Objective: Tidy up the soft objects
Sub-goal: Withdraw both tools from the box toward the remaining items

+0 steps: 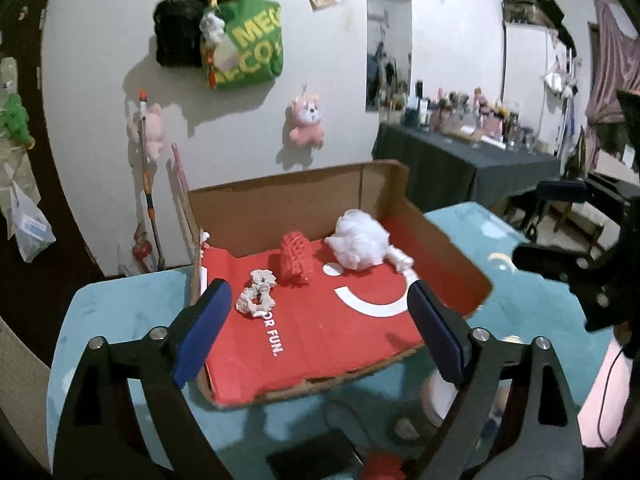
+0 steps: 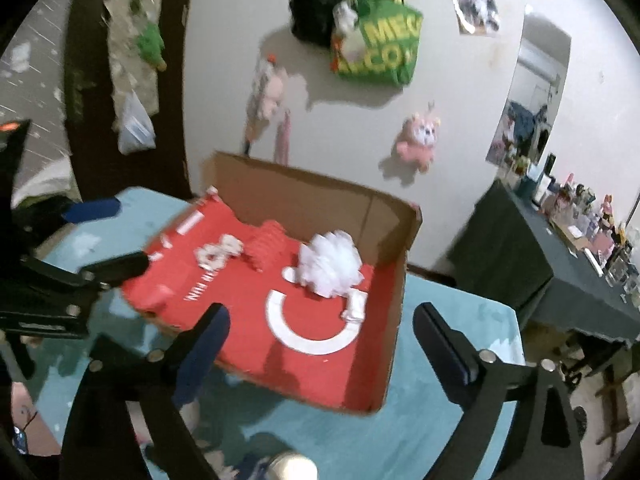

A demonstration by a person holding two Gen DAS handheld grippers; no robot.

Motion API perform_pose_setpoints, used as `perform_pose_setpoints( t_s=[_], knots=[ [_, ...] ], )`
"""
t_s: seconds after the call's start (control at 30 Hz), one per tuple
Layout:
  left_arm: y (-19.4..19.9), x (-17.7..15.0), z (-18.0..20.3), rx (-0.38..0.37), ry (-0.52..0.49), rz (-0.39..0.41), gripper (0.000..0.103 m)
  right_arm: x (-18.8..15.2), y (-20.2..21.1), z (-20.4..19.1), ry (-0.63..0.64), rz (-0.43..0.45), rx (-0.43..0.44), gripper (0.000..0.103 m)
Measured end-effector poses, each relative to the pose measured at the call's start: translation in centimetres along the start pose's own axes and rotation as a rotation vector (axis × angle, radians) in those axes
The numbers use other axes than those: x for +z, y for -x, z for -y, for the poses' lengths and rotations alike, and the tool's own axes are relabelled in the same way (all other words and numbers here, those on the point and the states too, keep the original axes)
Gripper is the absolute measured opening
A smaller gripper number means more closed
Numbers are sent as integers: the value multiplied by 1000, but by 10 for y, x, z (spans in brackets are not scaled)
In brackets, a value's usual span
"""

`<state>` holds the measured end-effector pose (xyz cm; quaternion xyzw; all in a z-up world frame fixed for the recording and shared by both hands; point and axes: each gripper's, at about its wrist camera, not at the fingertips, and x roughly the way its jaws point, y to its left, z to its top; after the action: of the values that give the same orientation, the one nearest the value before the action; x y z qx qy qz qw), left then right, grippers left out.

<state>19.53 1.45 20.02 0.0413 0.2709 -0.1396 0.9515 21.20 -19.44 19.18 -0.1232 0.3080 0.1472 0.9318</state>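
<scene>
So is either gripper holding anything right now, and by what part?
Nothing is held. The left gripper and the right gripper both hover open over the cardboard box, with only air between their fingers.

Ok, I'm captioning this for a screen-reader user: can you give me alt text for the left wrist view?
An open, empty left gripper hovers over a red-lined cardboard box on a teal table. The box holds a white scrunchie, a red mesh roll and a white pouf.
</scene>
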Motion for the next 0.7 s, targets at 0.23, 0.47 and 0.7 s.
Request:
perform_pose_setpoints(
  t_s=[0.23, 0.47, 0.7],
  knots=[
    [56, -37, 17, 15, 24, 114, 96, -36, 65, -24, 20, 133, -15, 102],
    [89, -84, 39, 4, 27, 159, 96, -87, 106, -33, -62, 221, -3, 103],
    [91, -129, 51, 5, 49, 135, 96, -141, 111, -42, -123, 230, -56, 103]
  ],
)
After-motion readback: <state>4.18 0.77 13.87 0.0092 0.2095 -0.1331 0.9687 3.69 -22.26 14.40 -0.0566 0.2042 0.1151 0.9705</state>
